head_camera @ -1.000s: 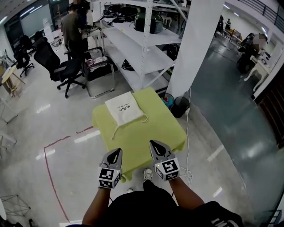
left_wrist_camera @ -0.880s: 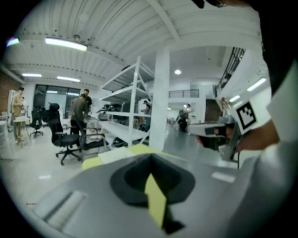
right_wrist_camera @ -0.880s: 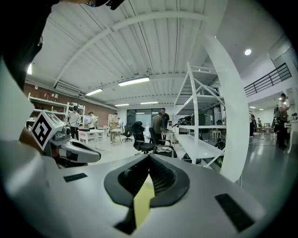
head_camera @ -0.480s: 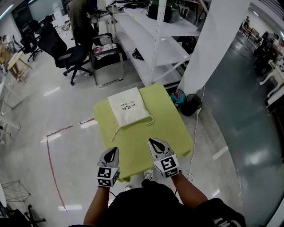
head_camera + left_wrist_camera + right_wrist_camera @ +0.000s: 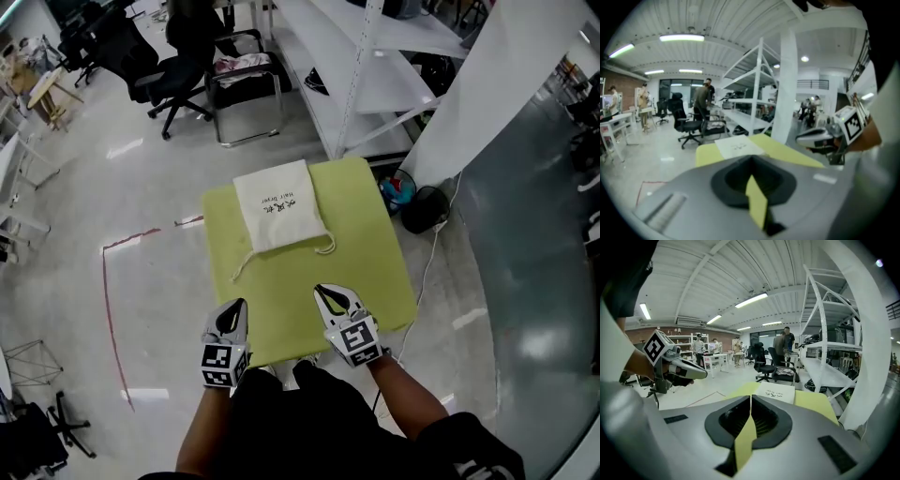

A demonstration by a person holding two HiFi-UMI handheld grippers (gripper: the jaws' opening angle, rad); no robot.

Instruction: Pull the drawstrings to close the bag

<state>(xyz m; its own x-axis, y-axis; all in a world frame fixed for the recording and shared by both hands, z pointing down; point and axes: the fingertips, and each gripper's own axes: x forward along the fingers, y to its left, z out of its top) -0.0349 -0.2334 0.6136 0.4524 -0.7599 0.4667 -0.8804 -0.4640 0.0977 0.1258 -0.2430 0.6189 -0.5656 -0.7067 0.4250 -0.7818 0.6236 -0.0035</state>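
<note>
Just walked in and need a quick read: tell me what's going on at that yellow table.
A person stands at the near edge of the table with a gripper in each hand. The left gripper and right gripper are both shut and empty, and hover over the table's near part, short of the white bag. The bag lies flat toward the far side with its drawstrings slack on the cloth, pointing at the person. Nothing has been grabbed yet.
</note>
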